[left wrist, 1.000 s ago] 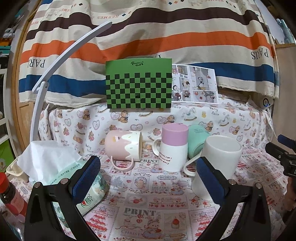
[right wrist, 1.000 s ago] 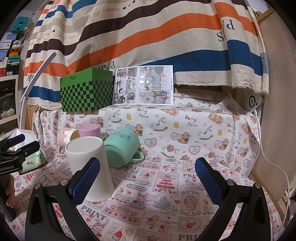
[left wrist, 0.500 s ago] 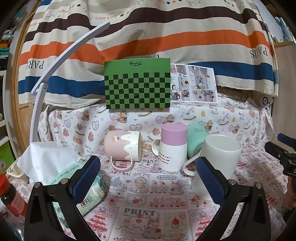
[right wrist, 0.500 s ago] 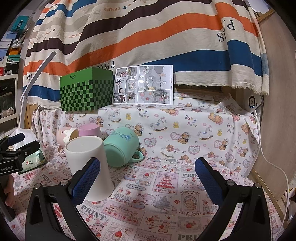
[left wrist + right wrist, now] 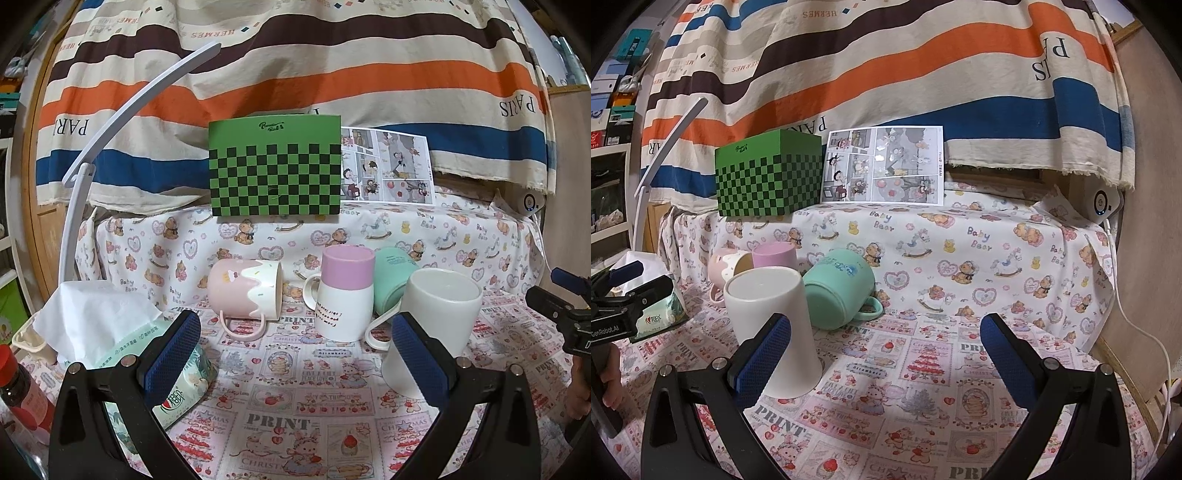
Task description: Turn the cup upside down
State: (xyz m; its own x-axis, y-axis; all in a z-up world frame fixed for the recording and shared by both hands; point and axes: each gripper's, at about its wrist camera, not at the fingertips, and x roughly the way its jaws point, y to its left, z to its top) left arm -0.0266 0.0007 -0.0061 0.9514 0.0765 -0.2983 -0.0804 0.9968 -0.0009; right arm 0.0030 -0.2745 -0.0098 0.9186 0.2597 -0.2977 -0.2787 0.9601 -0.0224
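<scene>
The jaws of the left gripper [image 5: 295, 354] are wide open and hold nothing. The jaws of the right gripper [image 5: 886, 350] are wide open too, and they are empty as well. Both hang low over the worktop [image 5: 923, 424], which has a cloth with bears and berries on it.

Which cup is meant I cannot say for sure. The tall white cup [image 5: 775, 328] is closest to both grippers. It stands just past the left finger of the right gripper and seems to be upside down already, but its top is hard to read. Right behind it the green mug [image 5: 836, 290] lies on its side with its handle toward the right. The pink and white mug [image 5: 345, 295] stands further back, seemingly upside down. The pink mug with the drippy icing [image 5: 245, 290] lies on its side next to it.

The cups sit very close together. If the jaws reach in for one, a finger could bump the white cup and knock it into the others. The mugs on their sides are round and could roll away when touched. A smooth cup could also slip out while being turned, if the jaws squeeze too softly. The tissue pack [image 5: 122, 343] sits just beside the left gripper and could get pushed
</scene>
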